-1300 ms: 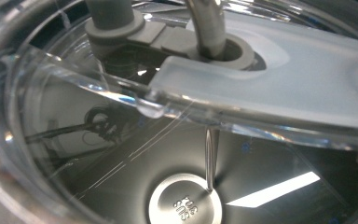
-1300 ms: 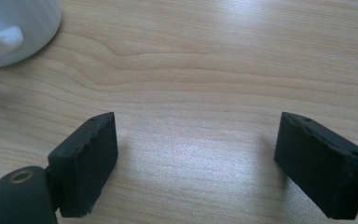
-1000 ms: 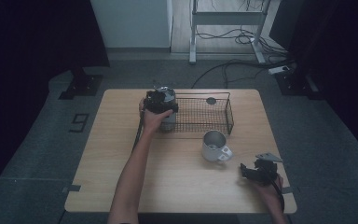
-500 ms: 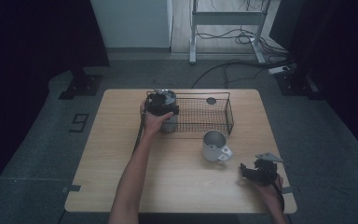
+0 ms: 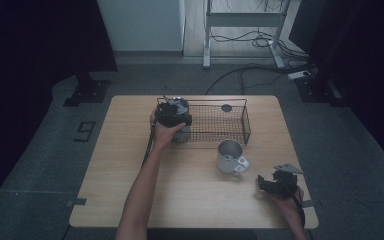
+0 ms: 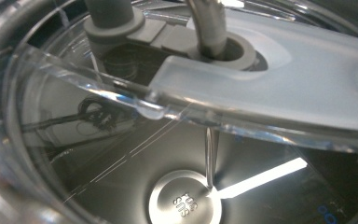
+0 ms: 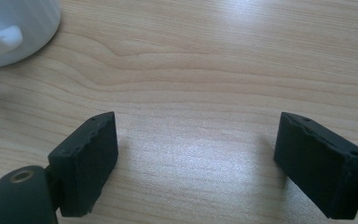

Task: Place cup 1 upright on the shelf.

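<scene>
A steel tumbler [image 5: 181,135] with a clear lid stands at the left end of the black wire basket [image 5: 215,131]. My left gripper [image 5: 174,114] sits right on top of it, held by a hand. In the left gripper view I look down through the clear lid [image 6: 270,88] into the shiny steel inside [image 6: 185,204]; a metal straw [image 6: 208,28] passes through the lid, and the jaws are hidden. My right gripper [image 5: 264,183] rests low at the table's front right, open [image 7: 196,158], with bare wood between its pads. A pale mug [image 5: 230,155] stands to its left.
A small dark disc [image 5: 226,107] lies in the far part of the basket. The wooden table [image 5: 130,190] has bare room at its left and front. The mug's side [image 7: 14,28] shows at the top left of the right gripper view.
The left hand has edged slightly to the right over the tumbler. The right gripper has stayed in place.
</scene>
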A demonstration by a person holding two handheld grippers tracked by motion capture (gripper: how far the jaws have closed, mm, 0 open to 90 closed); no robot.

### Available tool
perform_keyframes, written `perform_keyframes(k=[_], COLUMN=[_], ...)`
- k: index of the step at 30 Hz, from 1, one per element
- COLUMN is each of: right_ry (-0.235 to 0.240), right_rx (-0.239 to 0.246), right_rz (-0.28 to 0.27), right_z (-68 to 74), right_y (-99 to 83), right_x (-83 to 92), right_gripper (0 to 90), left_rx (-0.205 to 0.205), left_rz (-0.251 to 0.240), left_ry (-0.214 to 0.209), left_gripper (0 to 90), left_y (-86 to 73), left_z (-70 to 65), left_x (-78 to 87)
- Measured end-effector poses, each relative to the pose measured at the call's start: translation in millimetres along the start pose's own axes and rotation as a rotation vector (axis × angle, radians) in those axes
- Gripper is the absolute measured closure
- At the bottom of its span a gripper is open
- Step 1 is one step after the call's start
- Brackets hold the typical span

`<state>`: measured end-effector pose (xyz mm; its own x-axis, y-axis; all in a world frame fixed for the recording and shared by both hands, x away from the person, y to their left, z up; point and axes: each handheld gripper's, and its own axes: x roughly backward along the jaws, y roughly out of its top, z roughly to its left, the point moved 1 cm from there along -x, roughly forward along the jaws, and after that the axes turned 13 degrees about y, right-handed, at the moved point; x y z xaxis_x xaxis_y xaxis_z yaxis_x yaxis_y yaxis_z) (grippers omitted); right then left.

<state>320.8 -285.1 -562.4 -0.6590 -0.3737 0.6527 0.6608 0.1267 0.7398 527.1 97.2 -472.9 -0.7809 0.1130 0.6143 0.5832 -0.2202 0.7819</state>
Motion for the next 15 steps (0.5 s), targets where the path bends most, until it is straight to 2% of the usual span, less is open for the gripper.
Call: perform_keyframes(k=[11,15], right_ry=[0.0,0.001], right_rx=[0.0,0.0], right_rz=[0.0,-0.001], right_z=[0.0,0.0], right_y=[0.0,0.0], right_x=[0.0,-0.1], right_gripper=[13.2,13.2], left_rx=[-0.002,-0.024], left_rz=[-0.004,-0.02], left_ry=[-0.005,0.028], left_gripper=[3.8,1.4], left_y=[-1.1,-1.2], left_z=[0.9,-2.6], left_x=[0.3,3.0])
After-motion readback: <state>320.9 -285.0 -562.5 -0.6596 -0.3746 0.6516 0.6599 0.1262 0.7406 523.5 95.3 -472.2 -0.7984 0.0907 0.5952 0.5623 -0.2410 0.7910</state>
